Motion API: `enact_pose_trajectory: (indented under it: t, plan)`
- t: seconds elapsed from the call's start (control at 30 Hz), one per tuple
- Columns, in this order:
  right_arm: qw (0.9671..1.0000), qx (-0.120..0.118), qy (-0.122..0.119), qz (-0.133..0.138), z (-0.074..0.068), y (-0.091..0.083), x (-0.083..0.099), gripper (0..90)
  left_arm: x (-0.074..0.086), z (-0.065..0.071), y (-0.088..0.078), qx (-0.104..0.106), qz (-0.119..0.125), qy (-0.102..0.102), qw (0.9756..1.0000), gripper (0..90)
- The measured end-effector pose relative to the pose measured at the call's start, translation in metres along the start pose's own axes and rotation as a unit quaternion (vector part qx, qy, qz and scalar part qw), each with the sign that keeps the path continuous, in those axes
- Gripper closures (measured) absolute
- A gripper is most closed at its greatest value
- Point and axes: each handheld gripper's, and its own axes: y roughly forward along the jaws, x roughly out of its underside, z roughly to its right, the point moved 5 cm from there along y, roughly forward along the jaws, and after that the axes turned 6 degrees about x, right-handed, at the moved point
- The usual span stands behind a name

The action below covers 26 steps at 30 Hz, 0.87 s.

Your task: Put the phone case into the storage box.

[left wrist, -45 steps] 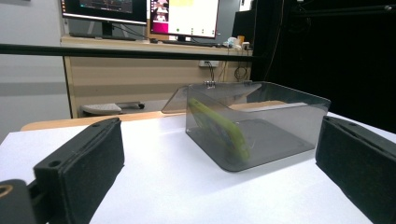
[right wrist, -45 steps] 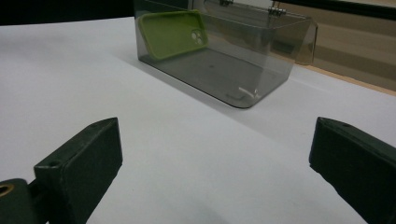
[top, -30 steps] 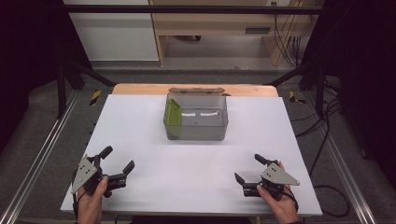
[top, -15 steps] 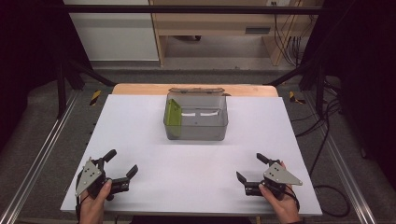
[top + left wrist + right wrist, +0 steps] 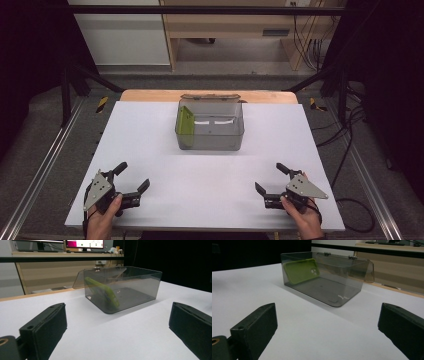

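both jaws spread wide — left gripper (image 5: 134,177) and right gripper (image 5: 271,178) low on the white table (image 5: 210,170), smoky box (image 5: 210,125) well ahead

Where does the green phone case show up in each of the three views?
High view: green phone case leans against the left wall inside the clear box, table centre.
Left gripper view: case slants edge-on inside the box's left part, upper middle of the picture.
Right gripper view: case shows its flat back with the camera cutout, in the box's left end.
Shared landmark: the box's metal hinges on its far rim.
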Motion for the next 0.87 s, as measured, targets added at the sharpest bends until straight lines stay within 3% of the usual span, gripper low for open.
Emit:
enact_pose_trajectory:
  t: [0.5, 0.87]
  plan:
    - [0.9999, 0.009, 0.01, 0.009, 0.006, -0.001, 0.0, 2.4, 0.008, 0.002, 0.001, 0.008, -0.008, -0.017, 0.9998, 1.4]
    - [0.9991, 0.033, 0.024, -0.009, 0.015, 0.0, 0.005, 2.8, 0.008, -0.016, -0.003, -0.028, -0.001, -0.032, 0.9991, 1.4]
